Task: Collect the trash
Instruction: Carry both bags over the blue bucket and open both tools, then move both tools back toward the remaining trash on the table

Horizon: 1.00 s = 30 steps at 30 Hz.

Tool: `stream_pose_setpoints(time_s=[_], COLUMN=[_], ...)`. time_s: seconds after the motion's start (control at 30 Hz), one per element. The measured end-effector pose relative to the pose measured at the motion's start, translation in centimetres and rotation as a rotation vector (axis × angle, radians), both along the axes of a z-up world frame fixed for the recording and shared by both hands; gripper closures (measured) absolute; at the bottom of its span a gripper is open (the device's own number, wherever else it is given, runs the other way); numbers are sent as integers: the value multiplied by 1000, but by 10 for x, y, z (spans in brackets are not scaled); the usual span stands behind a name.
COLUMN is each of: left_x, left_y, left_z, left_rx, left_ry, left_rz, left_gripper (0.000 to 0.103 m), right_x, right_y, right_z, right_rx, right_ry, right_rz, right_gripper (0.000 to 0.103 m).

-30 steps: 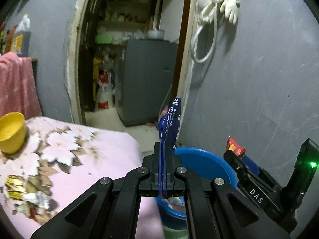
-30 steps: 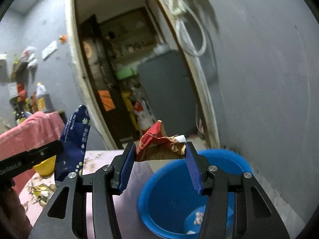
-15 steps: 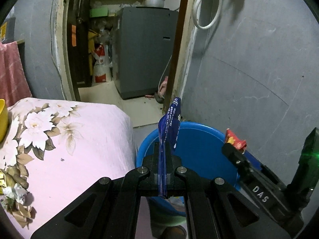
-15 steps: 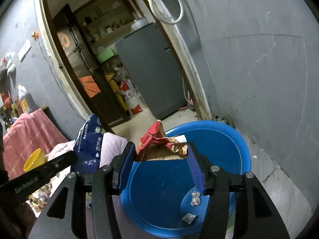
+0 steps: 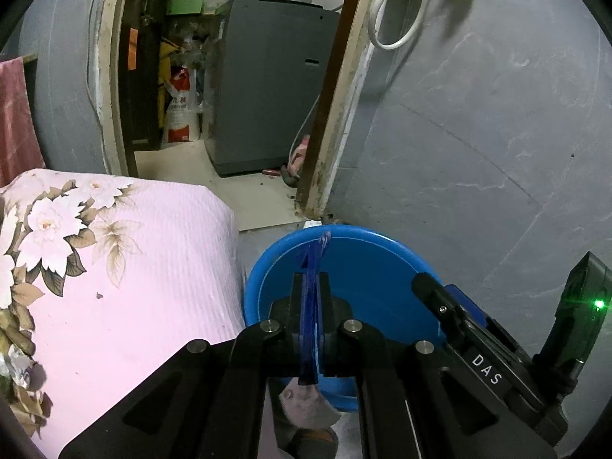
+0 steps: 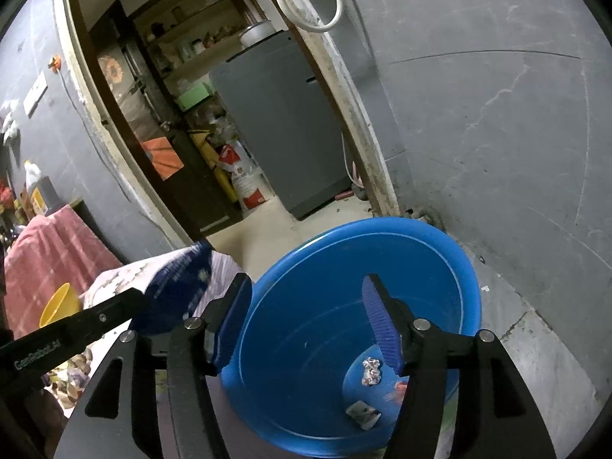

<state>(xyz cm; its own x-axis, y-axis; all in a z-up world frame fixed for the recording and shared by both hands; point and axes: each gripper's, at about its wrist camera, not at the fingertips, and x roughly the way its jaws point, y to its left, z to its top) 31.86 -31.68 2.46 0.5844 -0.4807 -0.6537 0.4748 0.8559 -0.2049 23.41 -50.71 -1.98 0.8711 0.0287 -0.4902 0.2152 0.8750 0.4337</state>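
- The left gripper (image 5: 310,298) hangs over the near rim of a blue plastic basin (image 5: 382,264) on the floor, its fingers pinching a dark blue snack wrapper (image 5: 311,306) edge-on between them.
- The right gripper (image 6: 306,321) hovers above the same basin (image 6: 459,267), fingers spread wide and holding nothing.
- Inside the basin lie a crumpled foil ball (image 6: 371,371), a small pale scrap (image 6: 362,413) and a blurred reddish piece (image 6: 397,388) near the right fingers.
- The step in hand appears to be the drop-off: one load seems delivered, and the blue wrapper is the one left to release.
- Next, the left fingers likely need to part with the wrapper fully over the basin's opening, since it sits close to the rim beside the floral pink bedcover (image 5: 114,267).
- More litter shows at the bedcover's far-left edge (image 5: 15,367), so collecting looks unfinished.
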Motion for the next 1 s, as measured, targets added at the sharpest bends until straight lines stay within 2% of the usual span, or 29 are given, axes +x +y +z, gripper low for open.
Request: stream_pose_setpoints(time_s=[0.07,0.2,0.37,0.43,0.5,0.73,0.8,0.87,0.93,1.0], left_x=[0,-3,-6,-9,-13,-28,-34,-42,-51,-59], left_y=[1,4,9,13,18,46,58,73,88,103], left_z=[2,5,14,20,26,49,56,61,66,71], left_rx=[-2,-13,-38,-43,-46,-60,-60,-64,-77,-80], left_ry=[-1,-17,-35,-58,-89,-176,-204,-247,-293,-323], left_rz=[-3,1,17,32,52,144,180,224,257,289], left_gripper=[97,78,77,74,64,42,21,11,9,4], right_x=[-1,-4,-5,-6,-9,-21,-25,-28,-31,-35], right_y=[0,-1,-2,-2,-1,12,18,26,34,44], right_z=[1,4,4,6,9,26,31,37,42,48], right_rx=[-6,-15,-16,-20,-29,-87,-93,-109,-124,-135], right_ry=[-8,-25,-31,-39,-61,-179,-218,-250,-284,-325], right_rz=[-6,-21,-35,-40,-45,-55,-50,-41,-30,-13], right_gripper=[39,37,37,37,33,21,18,13,3,0])
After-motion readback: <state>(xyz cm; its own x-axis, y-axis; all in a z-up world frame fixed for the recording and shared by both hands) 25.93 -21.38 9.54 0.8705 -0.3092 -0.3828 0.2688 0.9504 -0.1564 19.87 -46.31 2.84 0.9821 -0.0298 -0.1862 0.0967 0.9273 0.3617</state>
